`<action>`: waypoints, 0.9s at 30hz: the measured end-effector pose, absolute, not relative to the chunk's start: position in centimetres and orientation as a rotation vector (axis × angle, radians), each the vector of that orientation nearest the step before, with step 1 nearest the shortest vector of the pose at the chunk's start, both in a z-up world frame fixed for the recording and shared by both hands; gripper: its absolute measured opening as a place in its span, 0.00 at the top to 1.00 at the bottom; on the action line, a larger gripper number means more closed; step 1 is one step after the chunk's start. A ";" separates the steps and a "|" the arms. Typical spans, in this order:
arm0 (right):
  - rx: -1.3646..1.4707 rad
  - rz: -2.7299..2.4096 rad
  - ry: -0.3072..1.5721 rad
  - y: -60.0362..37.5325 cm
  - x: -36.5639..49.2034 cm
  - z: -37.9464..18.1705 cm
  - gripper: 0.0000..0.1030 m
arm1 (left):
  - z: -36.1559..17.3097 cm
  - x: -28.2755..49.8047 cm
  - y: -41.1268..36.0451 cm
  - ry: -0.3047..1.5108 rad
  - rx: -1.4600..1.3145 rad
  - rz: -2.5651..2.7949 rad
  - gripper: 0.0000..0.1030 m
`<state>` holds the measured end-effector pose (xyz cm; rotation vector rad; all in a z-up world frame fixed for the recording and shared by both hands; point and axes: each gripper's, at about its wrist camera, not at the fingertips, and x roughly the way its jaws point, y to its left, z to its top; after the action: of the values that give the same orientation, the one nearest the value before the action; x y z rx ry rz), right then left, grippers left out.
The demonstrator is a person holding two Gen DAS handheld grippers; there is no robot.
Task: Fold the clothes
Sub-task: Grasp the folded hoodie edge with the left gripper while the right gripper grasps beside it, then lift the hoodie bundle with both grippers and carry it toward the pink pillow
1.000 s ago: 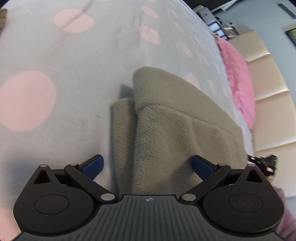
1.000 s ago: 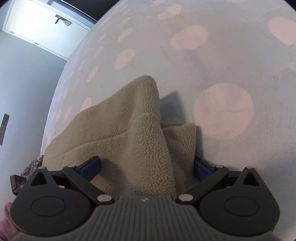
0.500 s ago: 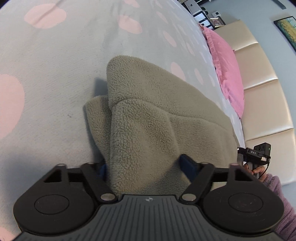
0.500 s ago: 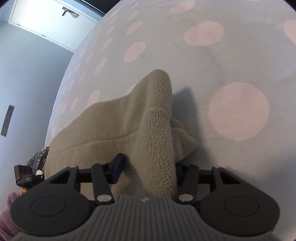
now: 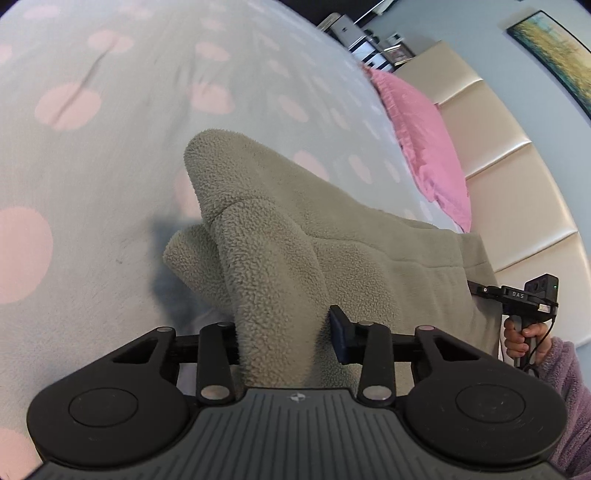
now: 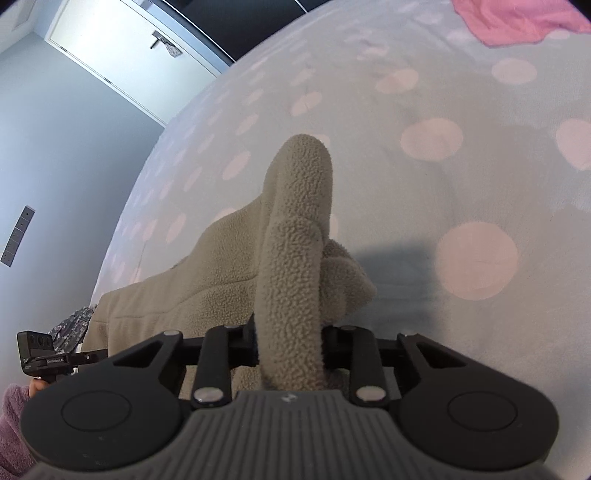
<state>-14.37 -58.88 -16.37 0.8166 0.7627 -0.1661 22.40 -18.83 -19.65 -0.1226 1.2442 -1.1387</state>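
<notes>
Both tongs are clamped on the same beige fleece garment [image 5: 332, 236]. Left gripper [image 5: 284, 332] has its jaws pinched narrow on a bunched fold of it, and the right gripper [image 6: 288, 339] does the same at the other end, with a thick roll of fleece squeezed between its fingers. The garment hangs stretched between the two, lifted above the grey bedspread with pink dots [image 5: 92, 155], and it throws a shadow on the cover below.

In the left wrist view, the fleece edge runs off to the right toward the person's hand [image 5: 524, 338] in a fuzzy purple sleeve [image 5: 569, 387], which grips the right tool's handle. On the far right sit a pink pillow [image 5: 424, 140] and a cream padded headboard [image 5: 517, 166].

Lots of open bedspread lies to the left and far side of the left gripper. In the right wrist view, the cover is open to the right and far ahead, with a pink cloth [image 6: 517, 18] at the far edge. A patterned dark garment [image 6: 72, 326] sits at the left bed edge, near a white door [image 6: 122, 48].
</notes>
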 end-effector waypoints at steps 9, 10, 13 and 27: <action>0.757 -0.180 0.726 -56.3 -19.8 -12.5 0.72 | -17.3 19.7 -18.4 1.178 -0.125 -1.128 0.65; 0.743 -0.178 0.721 -55.8 -20.1 -12.2 0.72 | -17.2 19.5 -18.2 1.166 -0.122 -1.124 0.65; 0.715 -0.177 0.713 -55.0 -20.3 -11.6 0.72 | -16.8 18.8 -17.8 1.134 -0.120 -1.117 0.65; 0.677 -0.197 0.713 -53.5 -20.0 -11.3 0.72 | -17.3 19.3 -17.9 1.130 -0.201 -1.118 0.63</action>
<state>-20.03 -53.52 -11.27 0.6772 0.7134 -0.1969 19.33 -17.87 -17.29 -0.2015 1.1295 -1.1177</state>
